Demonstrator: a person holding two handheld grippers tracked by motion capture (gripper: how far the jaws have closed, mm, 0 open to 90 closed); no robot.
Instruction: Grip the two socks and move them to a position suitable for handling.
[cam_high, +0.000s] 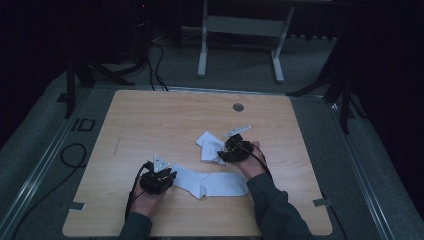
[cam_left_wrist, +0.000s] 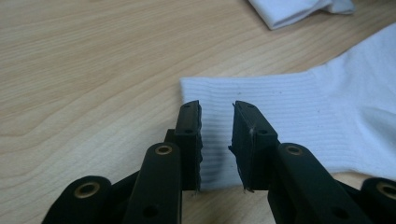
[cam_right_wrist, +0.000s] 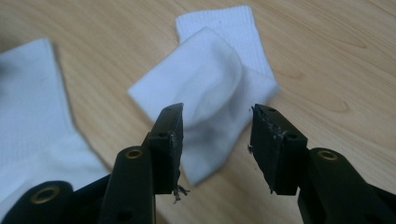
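Observation:
A white sock (cam_high: 215, 183) lies flat near the front of the wooden table (cam_high: 165, 120), its ribbed cuff (cam_left_wrist: 280, 107) pointing left. My left gripper (cam_high: 171, 176) hovers at that cuff; in the left gripper view (cam_left_wrist: 217, 112) its jaws stand a little apart over the ribbing and do not pinch it. A second white sock (cam_high: 209, 146), folded over on itself, lies just behind. My right gripper (cam_high: 222, 154) is at its right side, jaws wide apart (cam_right_wrist: 217, 114) above the folded sock (cam_right_wrist: 205, 79), nothing gripped. The flat sock (cam_right_wrist: 32, 116) lies to the left in that view.
A round grommet (cam_high: 238, 107) sits in the table's far middle. Beyond the table stands a white desk frame (cam_high: 240, 30). Cables (cam_high: 72, 155) loop on the grey floor at left, and black stands (cam_high: 345, 100) flank the table's far corners.

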